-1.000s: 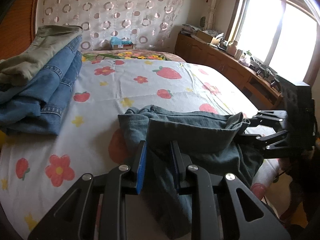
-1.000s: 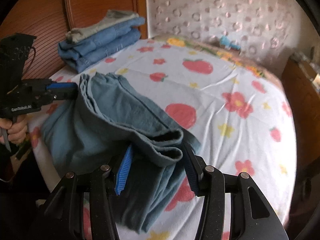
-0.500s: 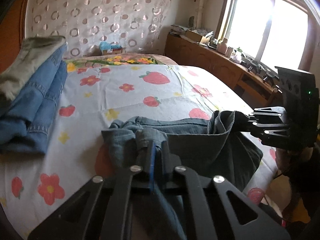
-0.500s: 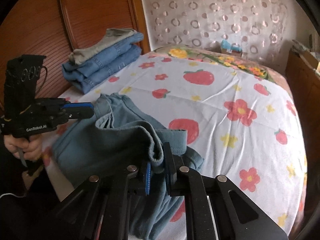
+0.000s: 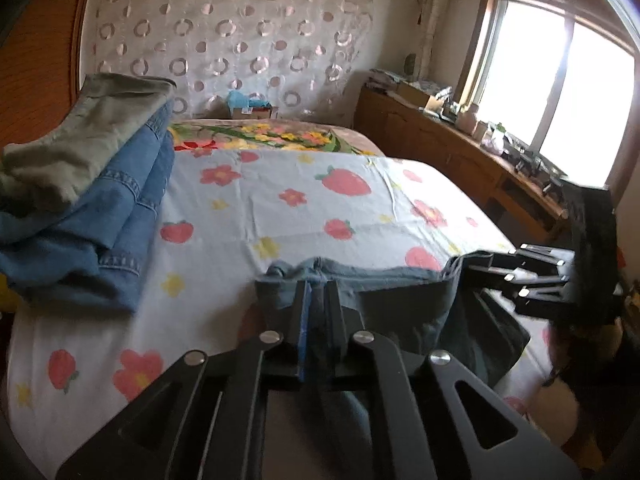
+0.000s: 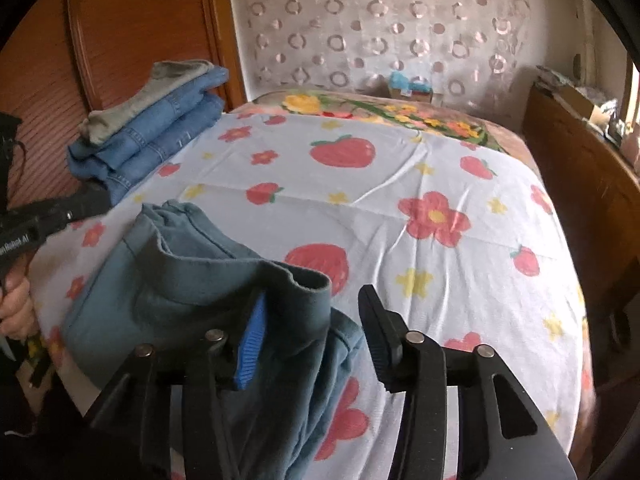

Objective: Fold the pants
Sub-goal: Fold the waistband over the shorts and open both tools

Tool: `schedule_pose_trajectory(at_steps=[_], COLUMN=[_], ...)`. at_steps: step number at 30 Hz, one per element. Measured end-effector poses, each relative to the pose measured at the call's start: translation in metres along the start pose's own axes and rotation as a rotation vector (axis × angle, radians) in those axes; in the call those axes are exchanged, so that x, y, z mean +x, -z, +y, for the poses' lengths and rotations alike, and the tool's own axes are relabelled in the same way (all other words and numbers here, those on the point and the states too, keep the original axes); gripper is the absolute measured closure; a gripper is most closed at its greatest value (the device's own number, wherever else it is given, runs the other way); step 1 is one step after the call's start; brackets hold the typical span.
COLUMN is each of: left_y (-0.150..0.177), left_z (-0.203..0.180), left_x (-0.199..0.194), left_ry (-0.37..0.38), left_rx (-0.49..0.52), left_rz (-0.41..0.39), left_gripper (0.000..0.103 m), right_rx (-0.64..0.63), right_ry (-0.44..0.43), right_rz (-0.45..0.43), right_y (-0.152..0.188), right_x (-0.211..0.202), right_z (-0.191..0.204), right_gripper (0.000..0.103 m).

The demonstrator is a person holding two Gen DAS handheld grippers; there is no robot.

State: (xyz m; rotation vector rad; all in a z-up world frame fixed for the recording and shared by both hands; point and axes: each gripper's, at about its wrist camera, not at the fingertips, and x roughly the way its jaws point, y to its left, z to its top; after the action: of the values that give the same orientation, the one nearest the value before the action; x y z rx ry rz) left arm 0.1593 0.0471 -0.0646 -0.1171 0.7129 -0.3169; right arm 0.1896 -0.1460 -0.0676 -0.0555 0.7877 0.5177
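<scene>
A pair of grey-blue pants (image 5: 400,300) lies bunched at the near edge of the bed and hangs over it; it also shows in the right wrist view (image 6: 192,280). My left gripper (image 5: 316,292) is shut on a fold of the pants' waist end. My right gripper (image 6: 312,320) is open, with the pants' other corner draped over its left finger (image 6: 252,340) and between the jaws. In the left wrist view the right gripper (image 5: 480,264) shows at the cloth's right corner. In the right wrist view the left gripper (image 6: 92,200) shows at far left.
A stack of folded jeans with an olive pair on top (image 5: 88,200) sits at the bed's left side by the wooden headboard (image 6: 132,28). The strawberry-and-flower sheet (image 6: 400,184) covers the bed. A wooden cabinet (image 5: 460,152) runs under the window at right.
My right gripper was shut on the pants half a second ago and now stands open. The left gripper closed on the cloth a second ago and still holds it.
</scene>
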Motion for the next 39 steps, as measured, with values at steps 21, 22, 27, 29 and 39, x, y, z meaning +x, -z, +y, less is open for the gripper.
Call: schedule_pose_trajectory(at_steps=[21,22,27,29,39], left_y=[0.03,0.029,0.022,0.02,0.023], left_z=[-0.032,-0.029,-0.019,-0.018,-0.023], left_x=[0.028,0.027,0.024,0.025,0.034], left_ry=[-0.048,-0.038,-0.037,-0.047,-0.086], left_rx=[0.169,0.143,0.076,0.078,0.144], left_rz=[0.149,0.149,0.134,0.134,0.114], left_gripper=[0.077,0.077,0.077,0.077,0.076], right_rx=[-0.01,-0.012,-0.004,-0.009,0.038], right_ry=[-0.032,-0.027,-0.017,-0.001,-0.004], right_rz=[0.001,0.001,0.016,0.023,-0.054], right_y=[0.055,0.056,0.061,0.065,0.077], right_x=[-0.042,-0.041,-0.032,-0.028,-0.028], right_z=[0.019,0.019,0.018,0.019,0.015], right_gripper=[0.055,0.055,0.055,0.055,0.051])
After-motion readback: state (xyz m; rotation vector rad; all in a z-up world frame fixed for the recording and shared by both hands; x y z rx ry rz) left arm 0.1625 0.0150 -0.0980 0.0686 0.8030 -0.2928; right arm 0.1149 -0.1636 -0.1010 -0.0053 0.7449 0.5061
